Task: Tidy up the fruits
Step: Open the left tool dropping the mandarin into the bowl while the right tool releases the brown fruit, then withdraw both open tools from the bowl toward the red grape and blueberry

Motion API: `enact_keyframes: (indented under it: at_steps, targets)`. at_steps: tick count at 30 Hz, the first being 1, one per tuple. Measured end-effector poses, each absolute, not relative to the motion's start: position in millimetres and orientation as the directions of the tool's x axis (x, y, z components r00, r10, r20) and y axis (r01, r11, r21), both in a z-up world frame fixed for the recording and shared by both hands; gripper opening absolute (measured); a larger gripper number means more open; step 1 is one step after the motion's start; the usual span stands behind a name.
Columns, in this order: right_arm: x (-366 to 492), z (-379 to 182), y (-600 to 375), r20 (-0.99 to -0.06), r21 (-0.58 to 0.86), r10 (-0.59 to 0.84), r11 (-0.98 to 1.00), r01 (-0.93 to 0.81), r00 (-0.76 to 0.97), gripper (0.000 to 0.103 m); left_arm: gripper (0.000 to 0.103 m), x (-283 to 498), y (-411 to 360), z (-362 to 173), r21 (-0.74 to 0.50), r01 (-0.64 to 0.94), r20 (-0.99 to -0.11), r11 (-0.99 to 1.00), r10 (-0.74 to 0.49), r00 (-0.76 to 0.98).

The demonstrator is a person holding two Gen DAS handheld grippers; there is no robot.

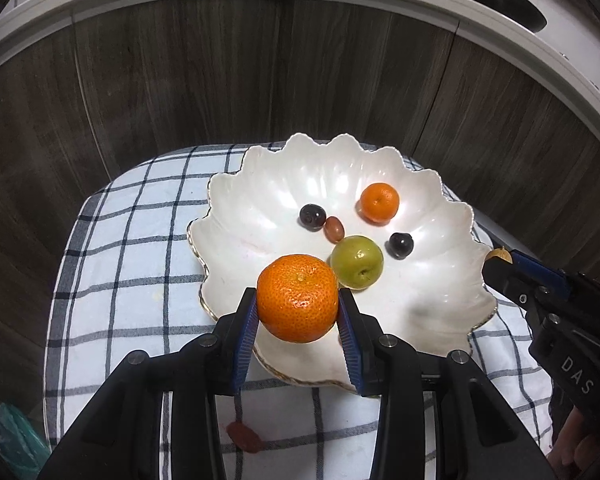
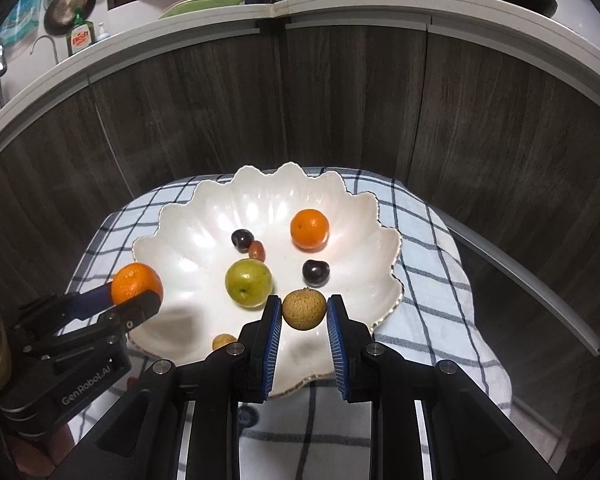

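Blue-and-white checked cloth (image 1: 132,248) covers the desk w/ white scalloped gold-rimmed ceramic bowl (image 1: 260,184) on it. Left hand-held gripper (image 1: 298,306) clenched on a big orange mandarin (image 1: 297,298), held above bowl's near-left rim. Right hand-held gripper (image 2: 304,309) clamped on a small tan rough-skinned round fruit (image 2: 304,309) over bowl's near side. Inside bowl: green round fruit (image 2: 248,283) at centre, smaller orange mandarin (image 2: 309,228) far right, two dark purple grapes (image 2: 316,272) (image 2: 242,238), small reddish oval fruit (image 2: 257,250) just beside the far-left grape
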State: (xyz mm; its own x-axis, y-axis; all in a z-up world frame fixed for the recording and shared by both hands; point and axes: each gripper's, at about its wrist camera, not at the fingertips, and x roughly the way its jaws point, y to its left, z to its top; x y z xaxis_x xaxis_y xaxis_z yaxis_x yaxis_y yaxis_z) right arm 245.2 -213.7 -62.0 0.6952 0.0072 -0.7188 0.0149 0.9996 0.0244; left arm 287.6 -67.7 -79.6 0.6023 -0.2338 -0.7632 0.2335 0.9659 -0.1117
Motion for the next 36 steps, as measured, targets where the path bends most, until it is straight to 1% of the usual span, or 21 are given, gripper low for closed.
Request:
enact_keyframes:
  at_steps: [12,18,19,20,21,22,23,24,26,27,29,33,36]
  targets:
    - [265.8,-70.0,-217.7,-0.757,0.023,0.003,0.999,0.022,0.654,0.025,0.039,304.2,-81.0,-92.2,-0.077,0.288,-0.809,0.955,-0.228,0.541]
    - [271.0,-72.6,-218.8,-0.762,0.038,0.022,0.999,0.011,0.647,0.026,0.041,305.2,-83.3,-95.3,-0.045,0.293,-0.821,0.955,-0.202,0.534]
    - [271.3,-72.8,-218.8,-0.762,0.037,0.024,0.999,0.007,0.647,0.027,0.047,305.7,-82.7,-95.6,-0.048,0.291,-0.823,0.955,-0.203,0.531]
    - [271.6,-72.5,-218.3,-0.762,0.035,0.022,0.999,0.007,0.647,0.03,0.054,305.1,-81.2,-94.0,-0.049,0.288,-0.817,0.956,-0.204,0.539]
    - [271.5,-72.0,-217.7,-0.761,0.029,0.016,1.0,0.009,0.649,0.037,0.065,304.0,-79.8,-92.0,-0.046,0.284,-0.808,0.958,-0.203,0.553]
    - [271.0,-71.2,-217.3,-0.758,0.026,0.011,1.0,0.012,0.652,0.042,0.07,302.8,-78.9,-89.4,-0.041,0.28,-0.798,0.959,-0.2,0.569]
    - [271.1,-70.3,-217.3,-0.756,0.023,0.007,1.0,0.016,0.655,0.053,0.07,302.2,-78.7,-86.6,-0.031,0.28,-0.79,0.959,-0.196,0.582]
    - [270.6,-69.2,-217.3,-0.752,0.021,0.002,1.0,0.021,0.659,0.059,0.07,302.1,-78.3,-85.1,-0.03,0.28,-0.787,0.96,-0.195,0.585]
    - [268.9,-66.0,-217.9,-0.742,0.02,-0.004,0.999,0.028,0.67,0.06,0.075,303.0,-76.8,-82.2,-0.034,0.28,-0.785,0.959,-0.199,0.587]
    - [268.8,-64.7,-217.9,-0.74,0.017,-0.009,0.999,0.031,0.672,0.063,0.077,302.7,-76.1,-80.7,-0.032,0.277,-0.782,0.96,-0.197,0.592]
    - [268.5,-61.7,-218.1,-0.737,0.01,-0.019,0.999,0.038,0.676,0.068,0.087,303.0,-74.1,-76.6,-0.038,0.273,-0.775,0.961,-0.201,0.6]
    - [264.8,-53.8,-219.6,-0.719,0.003,-0.034,0.999,0.052,0.694,0.077,0.094,300.0,-72.0,-67.8,-0.035,0.272,-0.758,0.962,-0.203,0.62]
    - [262.0,-48.2,-220.1,-0.708,0.003,-0.039,0.998,0.058,0.705,0.077,0.097,297.4,-70.1,-62.3,-0.033,0.264,-0.749,0.964,-0.199,0.632]
